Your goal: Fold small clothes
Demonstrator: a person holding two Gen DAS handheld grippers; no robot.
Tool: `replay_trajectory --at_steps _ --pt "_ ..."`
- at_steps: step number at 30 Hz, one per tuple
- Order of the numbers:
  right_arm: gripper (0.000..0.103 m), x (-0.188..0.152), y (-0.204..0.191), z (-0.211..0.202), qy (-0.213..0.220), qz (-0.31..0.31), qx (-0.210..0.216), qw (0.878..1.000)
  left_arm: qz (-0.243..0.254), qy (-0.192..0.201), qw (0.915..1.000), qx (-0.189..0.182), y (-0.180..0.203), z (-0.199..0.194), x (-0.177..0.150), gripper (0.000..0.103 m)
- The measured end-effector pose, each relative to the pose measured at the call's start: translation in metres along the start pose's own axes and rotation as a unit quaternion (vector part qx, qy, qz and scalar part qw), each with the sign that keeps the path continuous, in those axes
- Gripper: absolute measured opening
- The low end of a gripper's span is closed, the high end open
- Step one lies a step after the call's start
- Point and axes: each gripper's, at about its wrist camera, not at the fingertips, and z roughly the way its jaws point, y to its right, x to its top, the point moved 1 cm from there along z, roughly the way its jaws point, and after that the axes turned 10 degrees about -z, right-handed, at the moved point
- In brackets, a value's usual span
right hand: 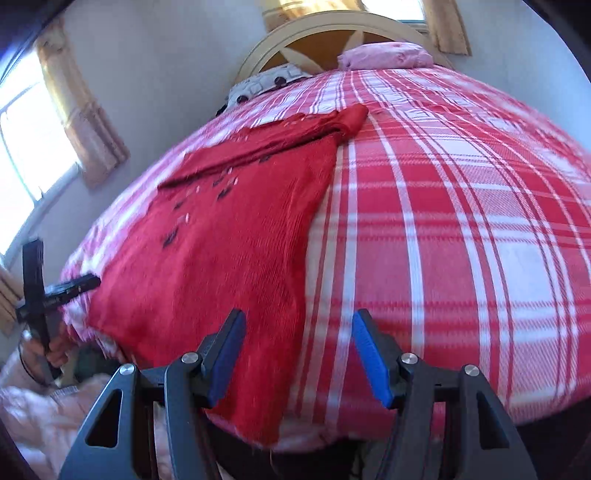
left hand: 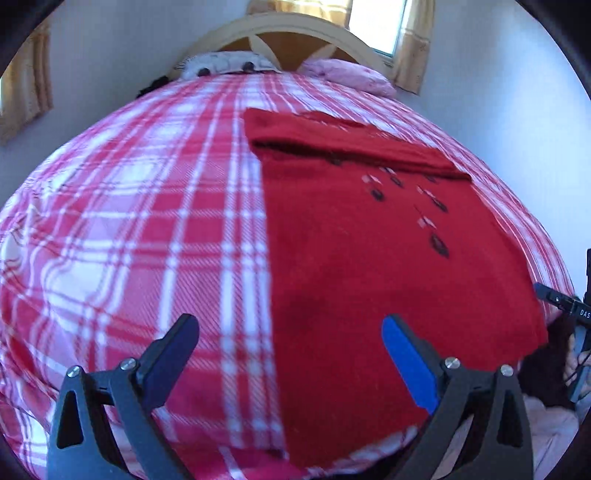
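A red knit sweater with small dark and white motifs lies flat on the plaid bedspread, one sleeve folded across its far end. My left gripper hovers open over the sweater's near left edge, one finger above the plaid and the other above the knit. In the right wrist view, my right gripper stands open over the near right edge of the sweater, with nothing pinched. One of the left gripper's fingers shows at the sweater's left side, held by a hand.
The bed fills both views, covered in red, pink and white plaid. A pink pillow and a white patterned pillow rest against the curved headboard. Curtained windows flank the bed. Pale bedding bunches at the near left.
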Motion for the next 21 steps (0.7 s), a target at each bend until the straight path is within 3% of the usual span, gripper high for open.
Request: replay_trajectory --at_steps 8,10,12,16,21 --pt "0.06 -0.025 -0.029 -0.008 -0.035 -0.04 0.012 0.999 0.036 -0.006 0.9993 0.004 0.007 -0.009 -0.03 0.102" --pt "0.053 -0.027 -0.028 -0.008 -0.041 -0.027 0.028 0.998 0.038 -0.008 0.9992 -0.003 0.009 -0.011 -0.034 0.101" --pt "0.052 -0.03 -0.023 -0.007 -0.043 0.005 0.057 0.997 0.042 -0.013 0.9989 -0.015 0.013 -0.013 -0.036 0.101" --pt "0.052 -0.036 -0.022 -0.008 -0.042 0.023 0.085 0.995 0.043 -0.024 0.9977 -0.046 0.017 -0.02 -0.04 0.083" --pt "0.052 -0.038 -0.022 0.0 -0.043 0.044 0.107 0.992 0.011 -0.034 0.9964 -0.077 0.011 -0.02 -0.039 0.082"
